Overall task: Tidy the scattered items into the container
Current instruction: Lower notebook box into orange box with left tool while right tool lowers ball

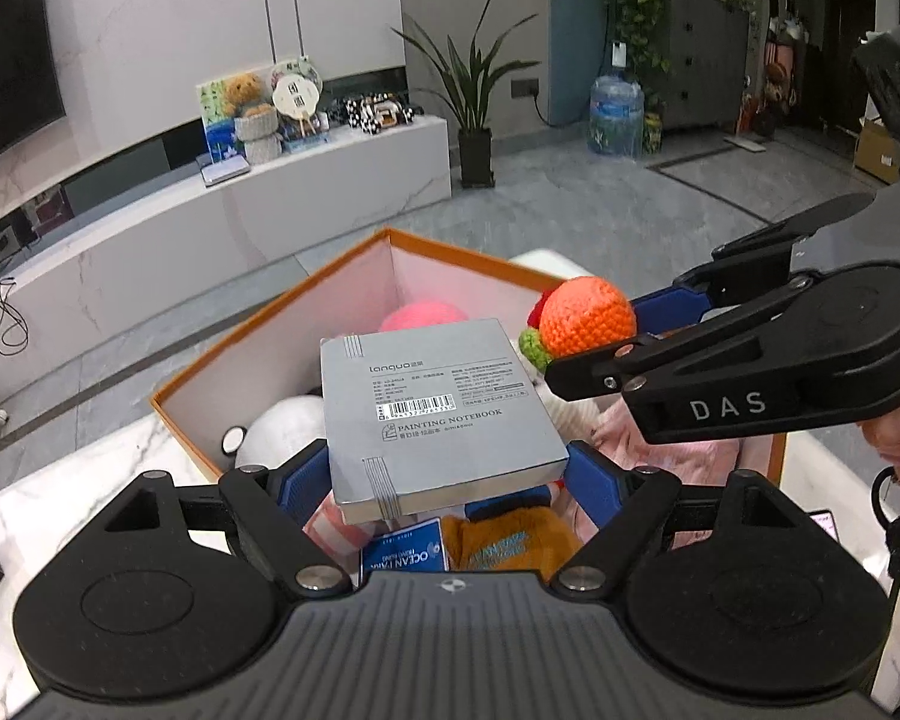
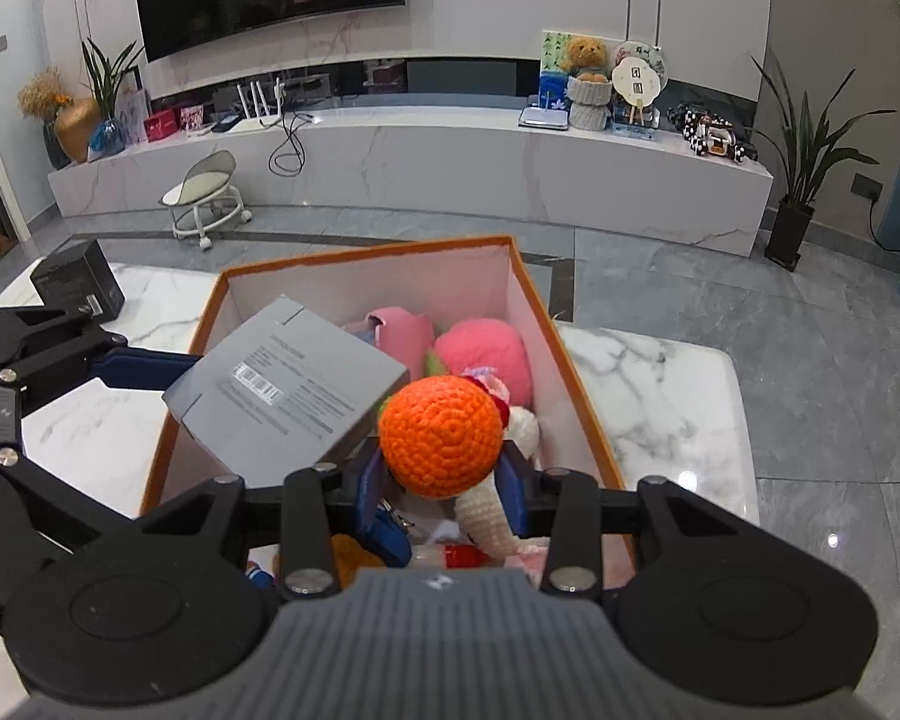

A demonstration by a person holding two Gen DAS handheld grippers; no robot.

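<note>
Both loads over orange-rimmed cardboard box [image 2: 576, 372]: your left gripper [image 1: 450, 474] clamps grey square painting notebook [image 1: 438, 408], right gripper [image 2: 444, 480] pinches orange crocheted ball toy [image 2: 441, 435]; releasing together risks collision, notebook tipping out left.

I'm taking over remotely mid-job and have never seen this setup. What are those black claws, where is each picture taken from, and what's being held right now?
The black claws are two hand-held grippers, one in each of a person's hands; there is no robot arm. Each carries a wide-angle camera that looks forward along its two fingers, so each picture shows its own claw at the bottom.

In the left wrist view, the left gripper is shut on a grey painting notebook, held above the orange-rimmed box. The right gripper enters that view from the right.

In the right wrist view, the right gripper is shut on an orange crochet toy, also over the box. Soft toys, including a pink one, already lie inside it. The box stands on a white marble table, with a small black box at the table's far left.
</note>
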